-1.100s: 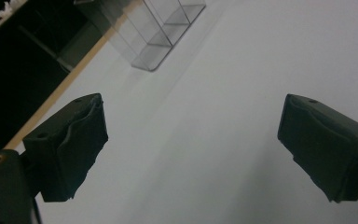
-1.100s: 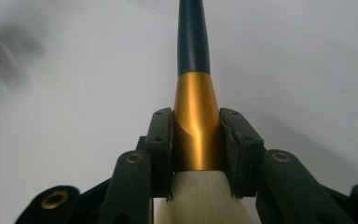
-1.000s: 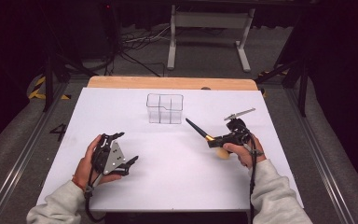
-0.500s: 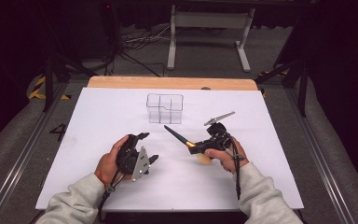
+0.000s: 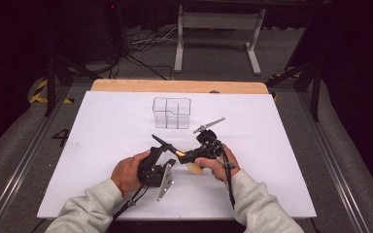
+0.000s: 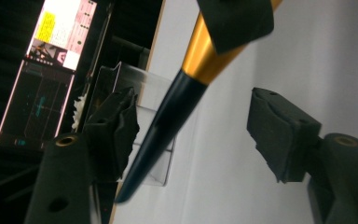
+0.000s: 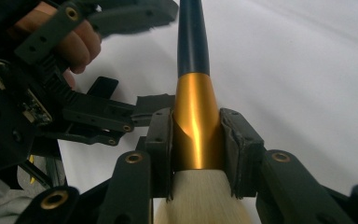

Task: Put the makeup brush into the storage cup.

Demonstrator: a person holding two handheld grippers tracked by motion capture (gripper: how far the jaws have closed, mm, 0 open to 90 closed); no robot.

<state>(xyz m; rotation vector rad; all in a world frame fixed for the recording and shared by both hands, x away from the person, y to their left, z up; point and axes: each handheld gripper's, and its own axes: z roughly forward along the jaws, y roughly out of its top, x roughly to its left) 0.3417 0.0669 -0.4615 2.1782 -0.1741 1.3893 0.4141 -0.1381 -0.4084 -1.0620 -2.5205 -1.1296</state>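
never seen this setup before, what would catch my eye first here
First, the makeup brush near the middle of the white table: the right tongs are shut on its gold collar, its black handle pointing between the open left tongs. Next, the clear plastic box standing just beyond them.

A white tabletop (image 5: 102,141) with a bare wooden strip (image 5: 175,86) along its far edge. Beyond it, on grey carpet, a white metal stand (image 5: 213,29) and loose black cables (image 5: 141,53). Yellow-black hazard tape (image 5: 41,92) marks the floor at left
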